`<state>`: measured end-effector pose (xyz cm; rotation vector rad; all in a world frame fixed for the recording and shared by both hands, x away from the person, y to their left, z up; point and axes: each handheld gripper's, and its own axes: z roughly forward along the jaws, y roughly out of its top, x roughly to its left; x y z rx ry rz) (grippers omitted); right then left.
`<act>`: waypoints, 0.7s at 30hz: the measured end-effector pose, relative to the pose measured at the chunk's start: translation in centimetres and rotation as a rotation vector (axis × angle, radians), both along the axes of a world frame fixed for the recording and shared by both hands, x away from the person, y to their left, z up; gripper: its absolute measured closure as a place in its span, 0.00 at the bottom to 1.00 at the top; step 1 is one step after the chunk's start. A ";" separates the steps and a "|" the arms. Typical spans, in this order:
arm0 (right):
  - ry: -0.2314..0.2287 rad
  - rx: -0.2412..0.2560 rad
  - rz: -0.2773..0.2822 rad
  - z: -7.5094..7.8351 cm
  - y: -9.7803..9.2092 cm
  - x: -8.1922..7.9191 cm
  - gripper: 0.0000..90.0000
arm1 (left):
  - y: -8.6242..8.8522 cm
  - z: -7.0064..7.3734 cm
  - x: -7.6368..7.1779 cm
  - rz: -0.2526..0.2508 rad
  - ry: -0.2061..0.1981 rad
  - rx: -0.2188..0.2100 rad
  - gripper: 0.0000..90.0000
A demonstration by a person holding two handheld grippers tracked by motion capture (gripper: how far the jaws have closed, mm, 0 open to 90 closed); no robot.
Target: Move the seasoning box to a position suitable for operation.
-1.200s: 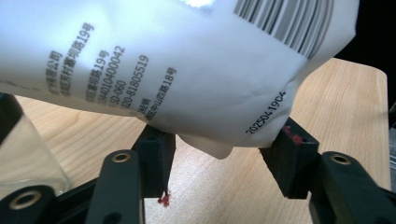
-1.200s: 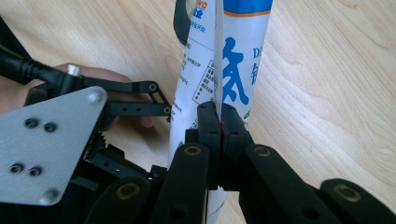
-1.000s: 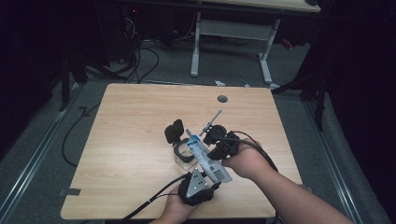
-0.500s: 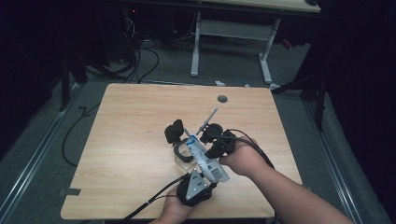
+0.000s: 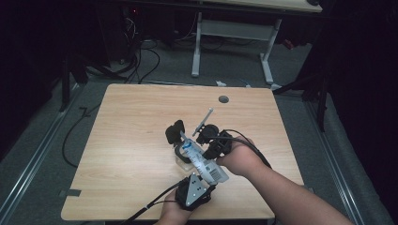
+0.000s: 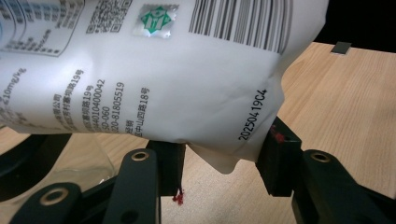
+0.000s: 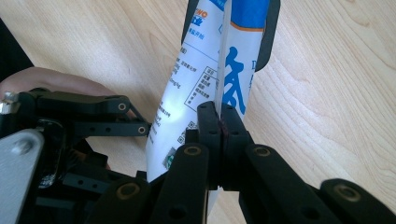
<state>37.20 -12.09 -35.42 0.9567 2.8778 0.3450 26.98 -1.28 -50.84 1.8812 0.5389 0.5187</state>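
High view: we count one white pouch (image 5: 202,161) above the table (image 5: 131,140), two grippers. Our left gripper (image 6: 224,161) clamps the pouch's bottom corner; our right gripper (image 7: 219,128) pinches its edge, forearm reaching in diagonally.

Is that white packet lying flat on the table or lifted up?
Lifted: both grippers hold the white packet off the table, the right gripper pinching its edge.

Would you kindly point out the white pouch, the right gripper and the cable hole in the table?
white pouch (image 6: 154,88), left gripper view, printed back panel.
right gripper (image 7: 219,123), right gripper view, where its closed jaws pinch the pouch.
cable hole (image 5: 224,99), high view, its dark centre.
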 end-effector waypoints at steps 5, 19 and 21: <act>-0.004 0.003 -0.004 0.0 -0.1 0.1 1.00 | -0.1 0.2 0.0 0.003 -0.010 0.012 0.64; -0.003 0.010 -0.009 0.2 -0.1 0.9 1.00 | -0.5 0.6 0.6 0.015 -0.021 0.029 0.64; 0.003 0.012 -0.013 0.2 -0.1 1.0 1.00 | -0.6 0.7 0.6 0.016 -0.023 0.031 0.64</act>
